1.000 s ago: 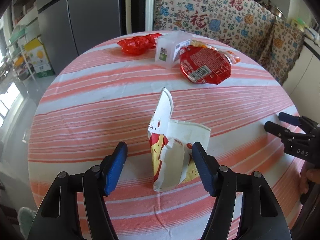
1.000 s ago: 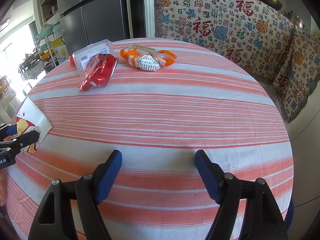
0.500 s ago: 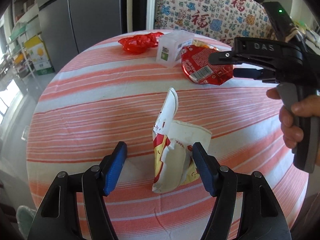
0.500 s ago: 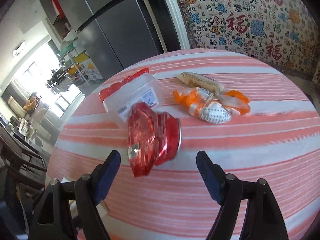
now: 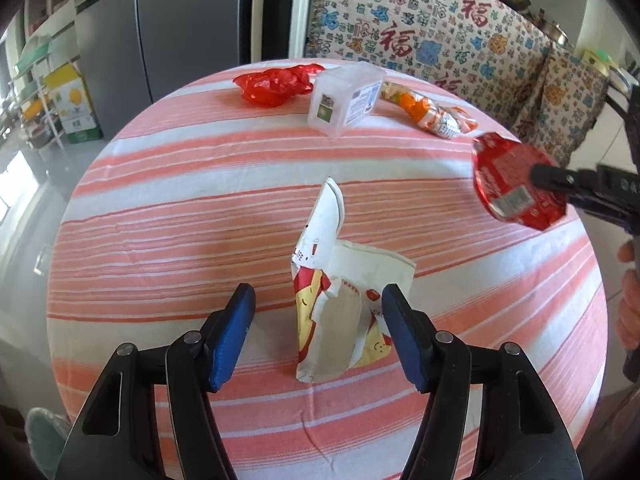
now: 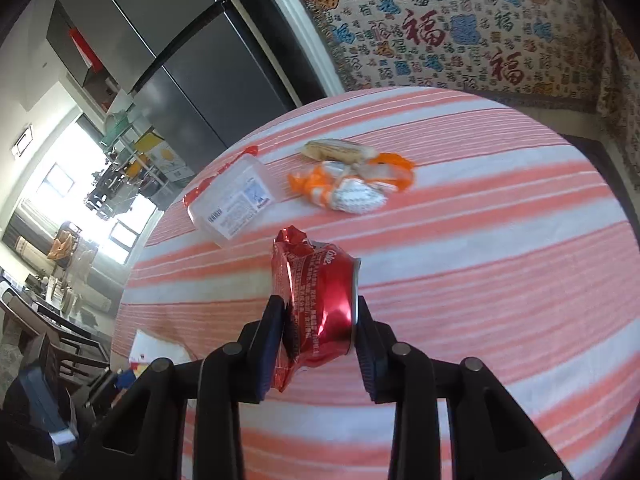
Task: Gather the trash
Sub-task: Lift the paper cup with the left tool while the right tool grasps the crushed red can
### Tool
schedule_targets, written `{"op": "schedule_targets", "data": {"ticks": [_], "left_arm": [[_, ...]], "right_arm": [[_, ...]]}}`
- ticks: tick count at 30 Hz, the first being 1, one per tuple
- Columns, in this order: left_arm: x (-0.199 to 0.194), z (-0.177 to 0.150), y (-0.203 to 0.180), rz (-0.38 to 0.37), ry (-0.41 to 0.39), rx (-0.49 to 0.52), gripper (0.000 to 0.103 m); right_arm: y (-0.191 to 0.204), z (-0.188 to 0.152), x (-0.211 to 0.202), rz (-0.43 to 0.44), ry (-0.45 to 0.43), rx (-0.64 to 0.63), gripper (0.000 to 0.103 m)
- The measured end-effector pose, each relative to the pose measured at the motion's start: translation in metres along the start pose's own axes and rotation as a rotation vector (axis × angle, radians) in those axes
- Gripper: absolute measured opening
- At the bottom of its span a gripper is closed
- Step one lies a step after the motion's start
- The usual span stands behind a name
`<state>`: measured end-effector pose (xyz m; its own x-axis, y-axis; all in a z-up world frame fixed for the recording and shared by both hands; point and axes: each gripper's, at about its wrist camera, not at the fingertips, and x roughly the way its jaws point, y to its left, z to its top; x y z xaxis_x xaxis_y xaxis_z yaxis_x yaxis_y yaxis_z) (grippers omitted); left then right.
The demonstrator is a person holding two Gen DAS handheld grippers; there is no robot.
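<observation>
Right gripper jaws closing on the crushed red cola can, lifted clear of the striped tablecloth; left gripper spread around the torn paper bag; squeeze firmly, carry level.

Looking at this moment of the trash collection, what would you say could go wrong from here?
The right gripper is closing on the crushed red can, lifted off the table; the crumpled, slick metal could slip out. The left gripper stands open around the torn paper bag, which might tip or crumple when pinched.
</observation>
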<state>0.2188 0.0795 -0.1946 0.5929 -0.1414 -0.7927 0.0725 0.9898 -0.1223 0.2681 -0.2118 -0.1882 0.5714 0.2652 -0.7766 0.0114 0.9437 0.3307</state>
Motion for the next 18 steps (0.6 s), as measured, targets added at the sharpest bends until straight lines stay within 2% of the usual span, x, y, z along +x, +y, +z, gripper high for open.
{"op": "schedule_targets", "data": {"ticks": [5,10,15,18], "left_arm": [[-0.009,-0.002,-0.002,-0.016,-0.017,0.003,0.062],[-0.017,-0.003,-0.001,-0.024,-0.042,0.000,0.058],[-0.021,-0.002,0.005,-0.027,-0.048,-0.022,0.040],[-0.019,-0.002,0.007,-0.035,-0.037,-0.031,0.021]], "right_arm": [[-0.009,-0.044,-0.056,-0.098,-0.064,-0.078,0.034],[-0.014,-0.070,-0.079,-0.152,-0.094,-0.106,0.034],[-0.024,-0.082,-0.082,-0.148,-0.089,-0.087,0.034],[-0.026,-0.088,-0.084,-0.142,-0.087,-0.079,0.034]]}}
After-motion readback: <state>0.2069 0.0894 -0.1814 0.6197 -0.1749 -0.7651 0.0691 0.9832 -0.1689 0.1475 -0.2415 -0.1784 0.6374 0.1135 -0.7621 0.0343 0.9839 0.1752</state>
